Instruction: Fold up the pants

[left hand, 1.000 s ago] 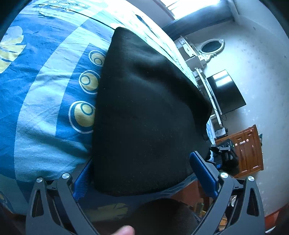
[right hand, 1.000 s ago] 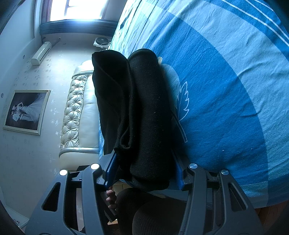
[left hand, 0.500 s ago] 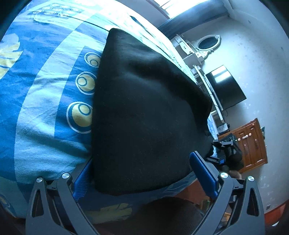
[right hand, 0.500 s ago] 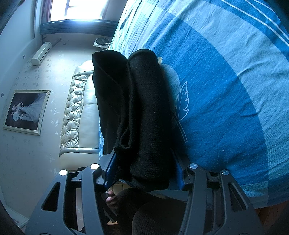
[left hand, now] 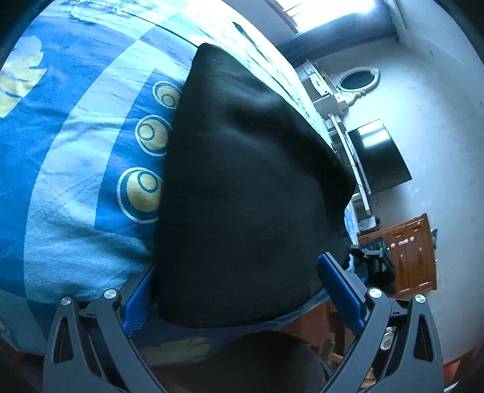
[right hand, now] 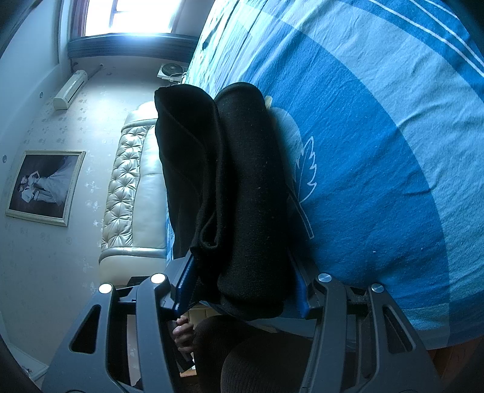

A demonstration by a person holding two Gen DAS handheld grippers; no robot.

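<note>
The black pants [left hand: 248, 187] lie folded into a thick bundle on the blue patterned bedsheet [left hand: 69, 157]. My left gripper [left hand: 242, 296] stands open around the near edge of the bundle, blue pads on either side with a gap on the right. In the right wrist view the folded pants [right hand: 236, 187] show as stacked layers on the bedsheet [right hand: 378, 145], and my right gripper [right hand: 242, 287] is closed on their near end, the pads pressing both sides.
A cream tufted headboard [right hand: 133, 187], a framed picture [right hand: 42, 187] and a window [right hand: 133, 15] are on the right wrist view's left. A TV [left hand: 378, 157], an oval mirror [left hand: 358, 80] and a wooden cabinet [left hand: 411, 251] stand beyond the bed edge.
The left wrist view has swayed slightly over the bundle. The right gripper and the pants in it have not moved.
</note>
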